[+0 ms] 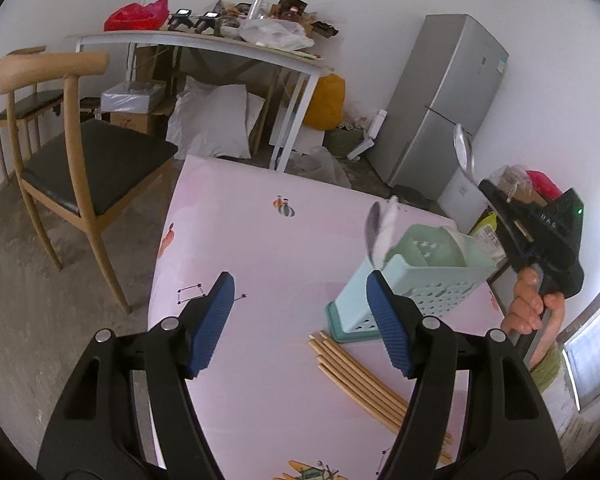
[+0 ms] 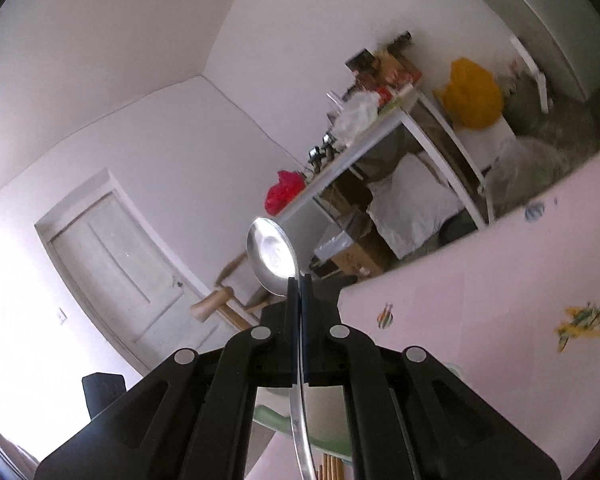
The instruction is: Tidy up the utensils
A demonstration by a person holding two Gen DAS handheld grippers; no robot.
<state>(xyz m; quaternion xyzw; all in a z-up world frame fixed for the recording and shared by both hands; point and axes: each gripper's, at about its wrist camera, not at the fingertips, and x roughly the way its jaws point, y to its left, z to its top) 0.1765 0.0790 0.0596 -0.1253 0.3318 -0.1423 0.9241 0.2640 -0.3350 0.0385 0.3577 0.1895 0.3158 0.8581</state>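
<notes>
My left gripper [image 1: 300, 320] is open above the pink table [image 1: 260, 248], with nothing between its blue pads [image 1: 214, 320]. Just beyond its right finger stands a mint-green slotted utensil holder [image 1: 424, 280] with two spoons [image 1: 376, 228] sticking out of it. Several wooden chopsticks [image 1: 364, 376] lie on the table beside the holder's base. My right gripper [image 2: 299, 280] is shut on a metal spoon [image 2: 272, 256], bowl up and handle running back between the fingers. In the left wrist view the right gripper [image 1: 496, 196] is held in a hand [image 1: 532, 304] above and right of the holder, with the spoon [image 1: 464, 152] raised.
A wooden chair [image 1: 72, 152] stands left of the table. Behind it is a cluttered white table [image 1: 204, 40] with bags and boxes underneath, an orange bag [image 1: 328, 100] and a grey fridge [image 1: 440, 100]. A white door [image 2: 116, 272] shows in the right wrist view.
</notes>
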